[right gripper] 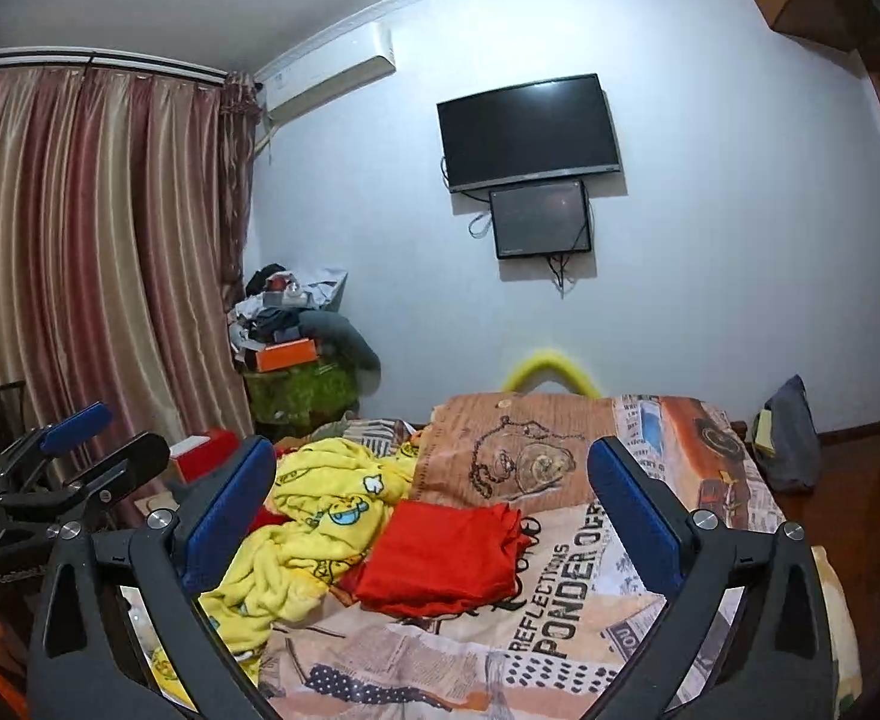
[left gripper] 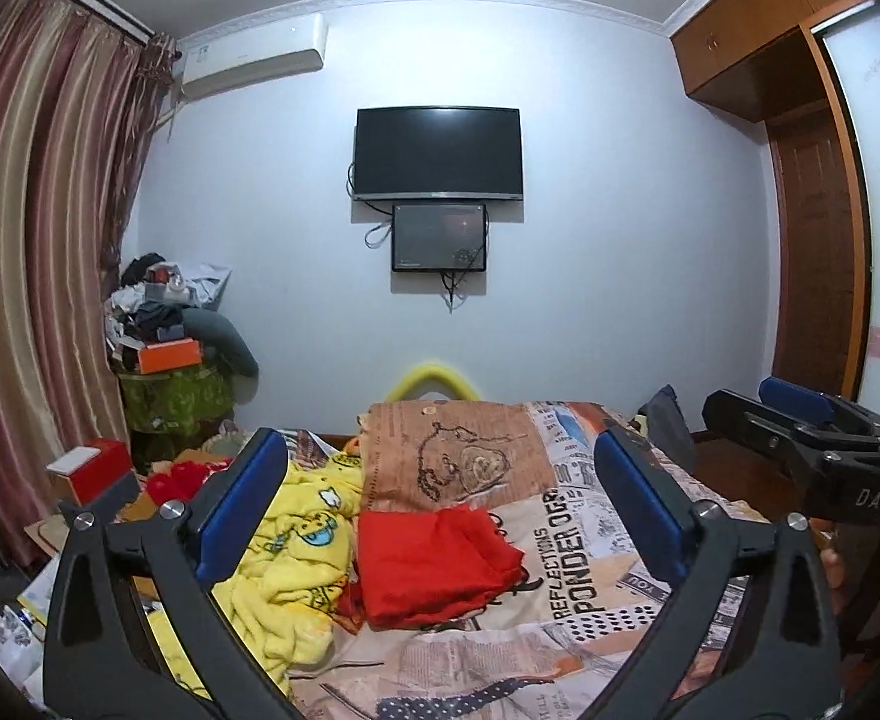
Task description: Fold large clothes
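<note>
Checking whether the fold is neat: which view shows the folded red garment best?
The right wrist view: the red garment lies whole between the open fingers, its stacked edges showing on the right side. The left wrist view also shows it folded on the bedspread, though its lower left corner meets the yellow blanket.

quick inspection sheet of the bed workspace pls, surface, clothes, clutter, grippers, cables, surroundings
surface: bed with printed cover, mostly bare on its right side
job's things: red garment lying folded mid-bed; yellow cartoon-print garment crumpled beside it
clutter: piled stand with orange box in the corner; red box by the bed
grippers: left gripper and right gripper both open, nothing held
cables: loose leads under the wall TV
surroundings: striped curtains, air conditioner, wardrobe
</note>
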